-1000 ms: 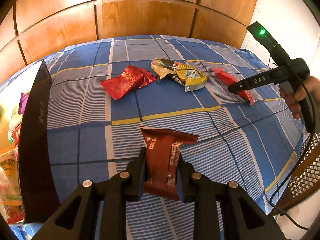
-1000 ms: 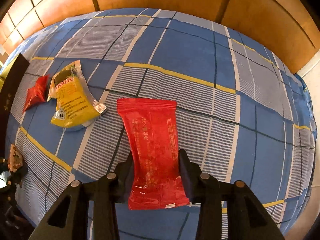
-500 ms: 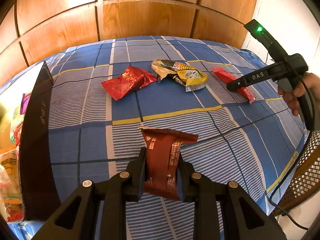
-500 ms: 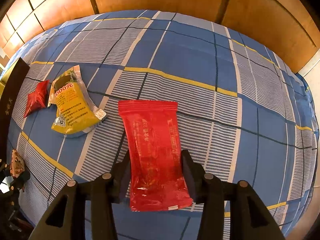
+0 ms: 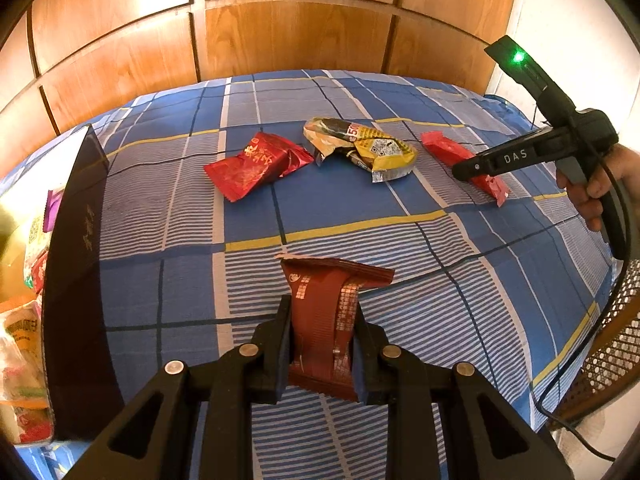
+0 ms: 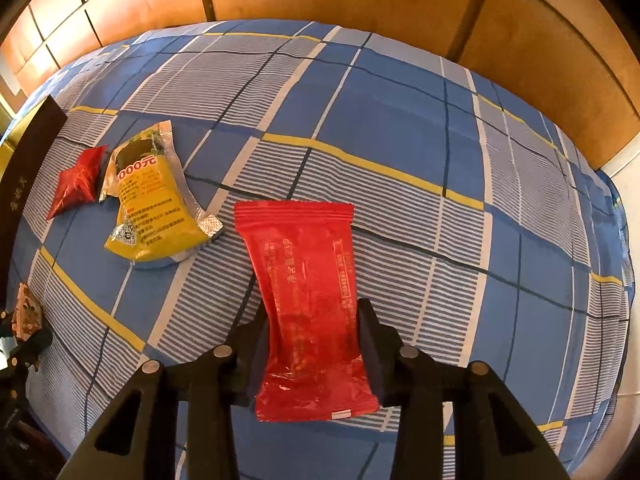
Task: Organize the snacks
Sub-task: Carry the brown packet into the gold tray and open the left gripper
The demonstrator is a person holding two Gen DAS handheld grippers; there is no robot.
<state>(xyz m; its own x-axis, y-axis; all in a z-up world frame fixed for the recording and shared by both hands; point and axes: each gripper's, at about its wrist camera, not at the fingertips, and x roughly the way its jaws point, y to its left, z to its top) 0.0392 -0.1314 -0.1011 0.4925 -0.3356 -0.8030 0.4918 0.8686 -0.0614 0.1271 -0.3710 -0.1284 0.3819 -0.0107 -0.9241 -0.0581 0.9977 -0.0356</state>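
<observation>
My left gripper (image 5: 322, 312) is shut on a dark red snack packet (image 5: 324, 312) and holds it above the blue checked cloth. My right gripper (image 6: 312, 312) is shut on a bright red packet (image 6: 308, 300); from the left wrist view the right gripper (image 5: 464, 170) shows at the right with that packet (image 5: 452, 152) low over the cloth. A crumpled red packet (image 5: 256, 164) and a yellow packet (image 5: 368, 146) lie on the cloth at mid distance; both also show in the right wrist view, red (image 6: 76, 180) and yellow (image 6: 156, 212).
A dark box (image 5: 76, 264) with several snack packets (image 5: 24, 320) inside stands at the left edge. Wooden panels (image 5: 296, 36) rise behind the bed. A woven mesh chair (image 5: 612, 360) and a black cable (image 5: 560, 380) are at the right.
The right gripper has lifted the bright red packet slightly and drawn it back. The left gripper holds the dark red packet almost still.
</observation>
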